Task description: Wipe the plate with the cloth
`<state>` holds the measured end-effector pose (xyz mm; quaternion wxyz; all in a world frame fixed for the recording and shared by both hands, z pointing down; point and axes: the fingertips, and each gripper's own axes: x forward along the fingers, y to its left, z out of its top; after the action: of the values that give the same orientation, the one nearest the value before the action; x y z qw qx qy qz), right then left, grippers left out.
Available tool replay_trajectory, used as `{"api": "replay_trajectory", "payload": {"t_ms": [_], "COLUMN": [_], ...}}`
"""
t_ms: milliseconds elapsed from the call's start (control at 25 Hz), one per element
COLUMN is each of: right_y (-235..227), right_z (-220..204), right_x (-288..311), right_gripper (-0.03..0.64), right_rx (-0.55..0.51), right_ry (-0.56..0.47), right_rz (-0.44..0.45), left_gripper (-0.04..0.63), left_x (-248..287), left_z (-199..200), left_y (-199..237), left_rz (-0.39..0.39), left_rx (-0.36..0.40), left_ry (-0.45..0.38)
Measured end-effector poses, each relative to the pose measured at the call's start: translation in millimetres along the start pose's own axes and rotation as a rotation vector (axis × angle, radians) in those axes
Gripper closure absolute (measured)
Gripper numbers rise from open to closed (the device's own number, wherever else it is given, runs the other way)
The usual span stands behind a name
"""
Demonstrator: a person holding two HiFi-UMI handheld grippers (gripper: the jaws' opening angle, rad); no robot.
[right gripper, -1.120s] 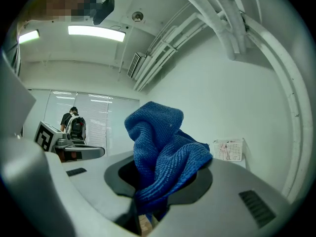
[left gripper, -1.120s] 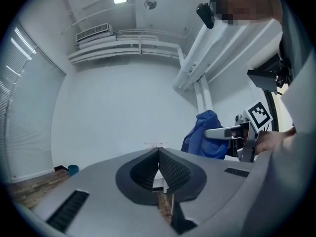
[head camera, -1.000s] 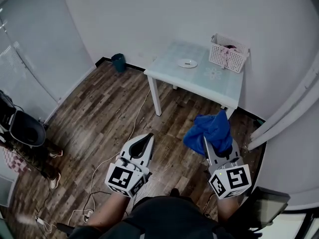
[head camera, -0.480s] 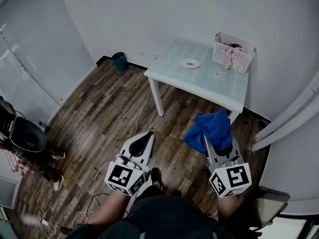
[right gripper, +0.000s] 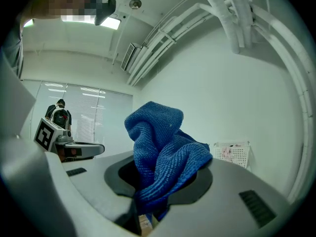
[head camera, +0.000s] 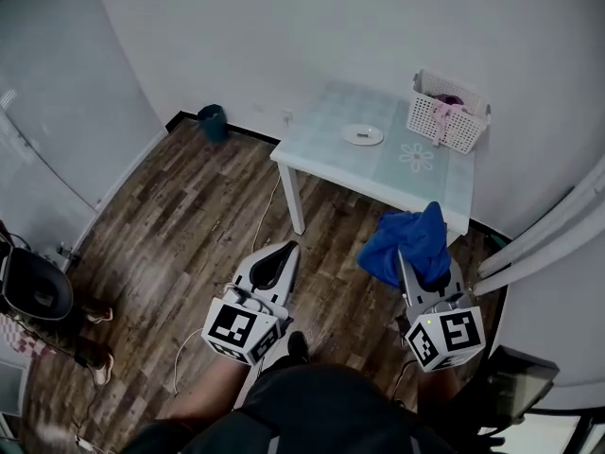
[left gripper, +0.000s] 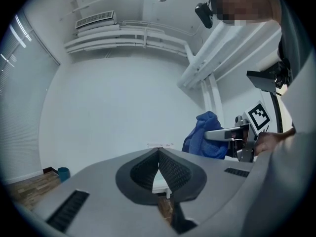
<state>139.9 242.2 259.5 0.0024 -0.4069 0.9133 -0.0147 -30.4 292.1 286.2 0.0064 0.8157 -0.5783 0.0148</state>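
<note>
**Examiner:** What is recorded of the room and the approach?

**Inspector:** A dark wood-plank floor is noted between the person and the pale square table on white legs. The table stands well apart from both grippers. A thin white cable is seen trailing over the planks near the table leg. A snag or a stumble is judged possible if it is trodden on during the approach.

**Examiner:** And on the table top?

**Inspector:** A white plastic lattice basket is set at the far corner. The small round white plate lies near it, on the bare top. The basket could be struck if the wiping stroke is swept too wide.

**Examiner:** The tools?

**Inspector:** The right gripper is clamped on the crumpled blue terry cloth. Most of the cloth is bunched above the jaws, and only a lower fold appears to be pinched, so it could be dragged free by friction. The left gripper is closed with nothing held. Unless the plate is steadied, it may be pushed across the smooth top toward an edge.
</note>
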Motion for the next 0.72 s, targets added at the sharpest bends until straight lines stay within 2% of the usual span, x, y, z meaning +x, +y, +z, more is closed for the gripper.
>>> {"api": "replay_trajectory", "payload": {"t_ms": [520,720], "right_y": [14.3,17.9], "right_z": [1.5,-3.2], "right_x": [107.5,138.8], "right_gripper": [0.491,0.491], "right_rx": [-0.013,-0.018], "right_ry": [0.029,0.053], "right_rz": [-0.118,-0.135], "left_gripper": [0.586,0.586], "left_x": [51.0,65.2], "left_z": [-1.6,-13.3], "left_y": [111.0,141.3], "left_rz": [-0.114,-0.134], "left_rx": [-0.031,-0.066], "left_ry": [-0.029,0.013]}}
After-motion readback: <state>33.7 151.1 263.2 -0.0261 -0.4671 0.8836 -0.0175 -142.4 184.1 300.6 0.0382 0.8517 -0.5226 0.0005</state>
